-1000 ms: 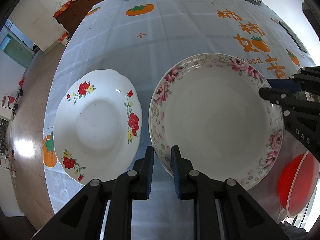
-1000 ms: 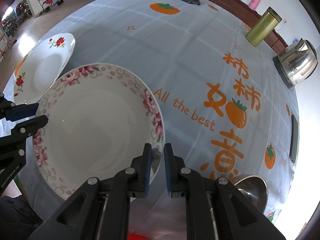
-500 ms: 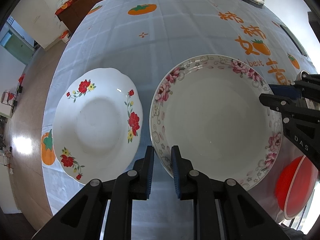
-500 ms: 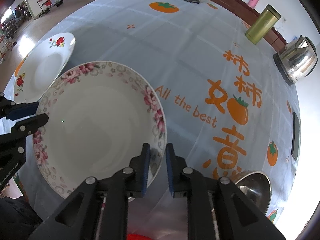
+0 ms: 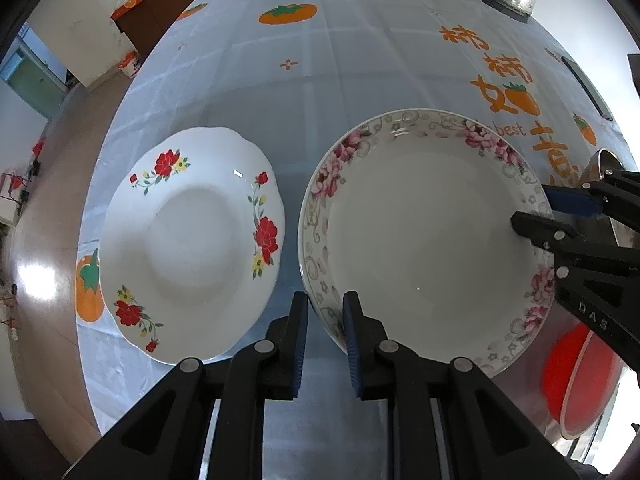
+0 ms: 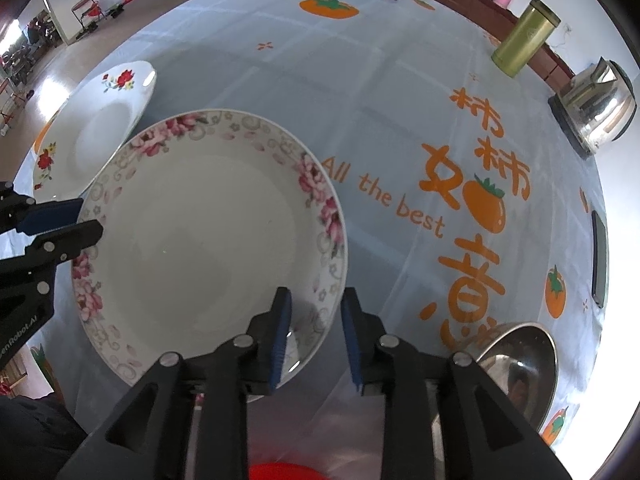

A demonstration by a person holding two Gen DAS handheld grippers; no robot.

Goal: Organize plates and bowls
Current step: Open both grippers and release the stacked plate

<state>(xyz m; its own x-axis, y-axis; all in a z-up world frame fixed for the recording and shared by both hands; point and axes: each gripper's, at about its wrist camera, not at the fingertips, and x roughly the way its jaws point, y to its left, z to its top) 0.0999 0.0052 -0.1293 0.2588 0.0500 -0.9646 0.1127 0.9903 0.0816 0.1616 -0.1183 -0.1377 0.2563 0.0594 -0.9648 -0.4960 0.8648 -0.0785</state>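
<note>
**Mia:** White plates sat side by side on the surface point(image 5: 360, 80). Why was the big pink-flower plate point(image 5: 424, 232) held from two sides?

**Sam:** I think it was so wide that one grip would let it tip. The left hand-held gripper point(image 5: 325, 340) had its fingers on either side of the near rim, with only a small gap. I could not tell if they pinched it.

**Mia:** And the right hand-held gripper point(image 6: 314, 334)?

**Sam:** Its fingers stood wider apart around the other rim. They looked loose, not squeezing.

**Mia:** Where was the red-flower plate point(image 5: 192, 236)?

**Sam:** Just beside the pink one, on its left, lying flat. Maybe one plate should go onto the other.

**Mia:** How did the hands point?

**Sam:** Both hand-held grippers came in low and nearly level, facing each other across the plate. A red bowl point(image 5: 576, 376) and a shiny metal bowl point(image 6: 516, 356) waited near the edge.
</note>
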